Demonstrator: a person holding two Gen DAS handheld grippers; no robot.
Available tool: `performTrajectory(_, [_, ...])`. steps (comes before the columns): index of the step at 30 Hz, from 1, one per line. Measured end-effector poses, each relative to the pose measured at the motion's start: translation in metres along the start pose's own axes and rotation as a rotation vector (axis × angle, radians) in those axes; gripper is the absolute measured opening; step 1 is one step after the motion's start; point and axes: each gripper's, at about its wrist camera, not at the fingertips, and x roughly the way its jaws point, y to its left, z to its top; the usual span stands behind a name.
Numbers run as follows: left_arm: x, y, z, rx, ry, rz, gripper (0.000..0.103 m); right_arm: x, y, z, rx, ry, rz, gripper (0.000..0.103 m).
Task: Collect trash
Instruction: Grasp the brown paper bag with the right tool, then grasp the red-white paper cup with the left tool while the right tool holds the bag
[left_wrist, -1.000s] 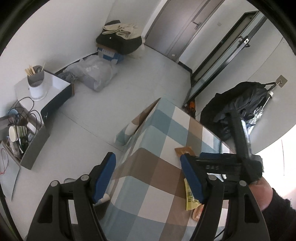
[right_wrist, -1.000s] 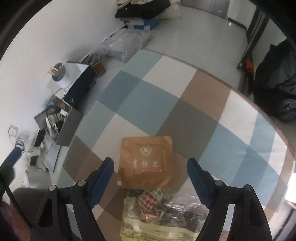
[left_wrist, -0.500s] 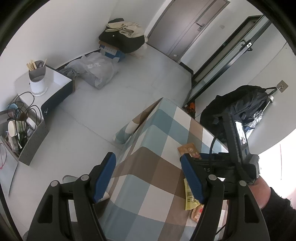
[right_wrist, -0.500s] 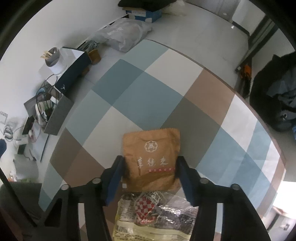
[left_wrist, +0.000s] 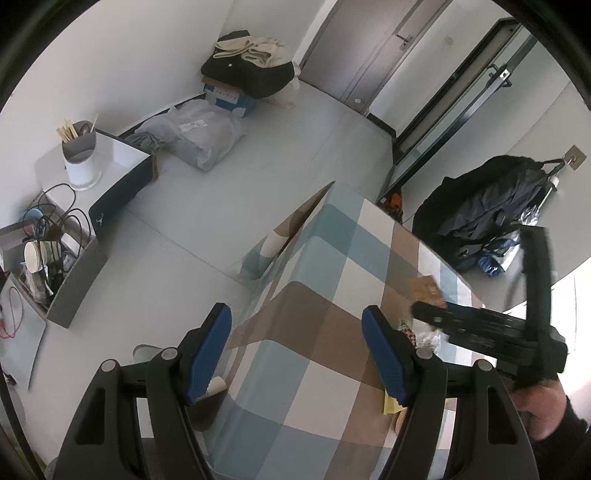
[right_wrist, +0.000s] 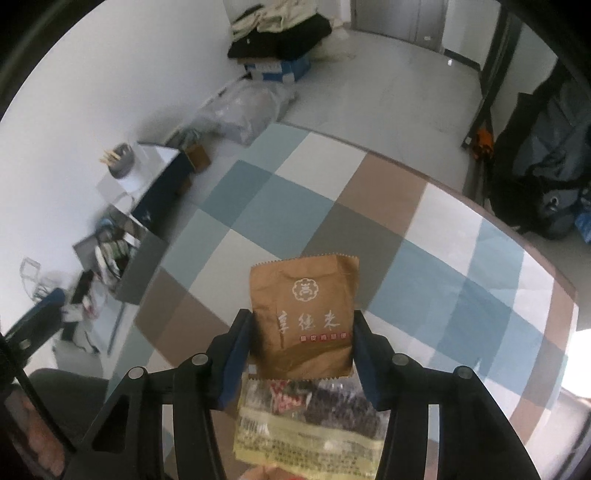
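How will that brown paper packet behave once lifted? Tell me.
The brown paper packet looks thin and flat, so probably light. It stands unsupported beyond the right hand-held gripper pads, suggesting some stiffness. Pinched by its edges, it may buckle or slip.

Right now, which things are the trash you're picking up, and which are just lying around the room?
For the job:
- brown paper packet, pinched by the right gripper
- clear snack wrapper on the table
- left gripper, open

Just lying about:
- chopstick holder
- plastic bag
- dark jacket
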Motion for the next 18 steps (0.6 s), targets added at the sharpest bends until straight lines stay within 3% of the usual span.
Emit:
performTrajectory(7, [0.005, -0.008, -0.005, 0.034, 0.021, 0.015, 0.070, -0.037, -0.014, -0.035, 0.031, -0.095, 0.040, 0.051])
performTrajectory(18, [0.025, -0.030, -0.013, 0.123, 0.106, 0.068, 0.070, -0.078, -0.038, -0.128, 0.130, -0.192, 0.093, 0.051])
